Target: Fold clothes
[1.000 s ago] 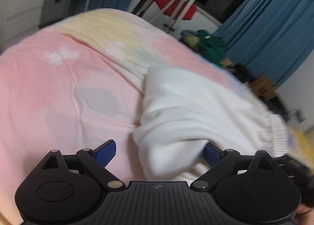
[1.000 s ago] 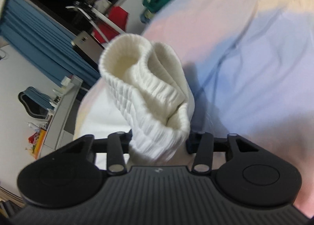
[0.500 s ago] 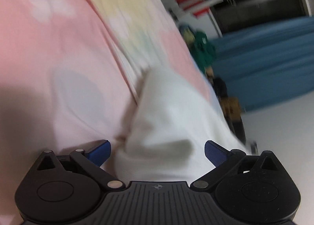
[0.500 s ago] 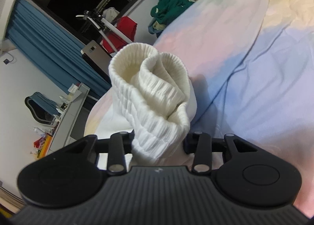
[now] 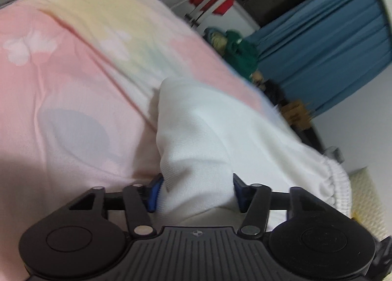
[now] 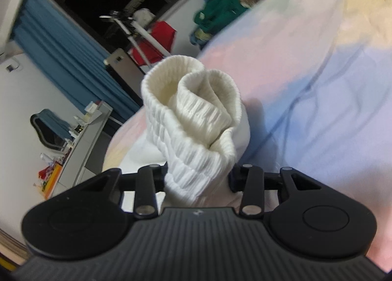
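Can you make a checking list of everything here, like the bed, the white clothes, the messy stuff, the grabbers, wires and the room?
Surface: pastel bedspread, pink, yellow and blue, wrinkled.
Job's things: white garment; its ribbed band is bunched up.
Clutter: green clothes piled beyond the bed.
Grippers: left gripper jaws shut on the garment's smooth cloth; right gripper jaws shut on the ribbed band.
Cables: nothing seen.
Surroundings: blue curtains, red cloth on a metal stand, desk with small items.

Bare pastel bedspread [image 5: 73, 80] open left of the white garment [image 5: 208, 139] (green clothes pile [image 5: 242, 55] at far edge)
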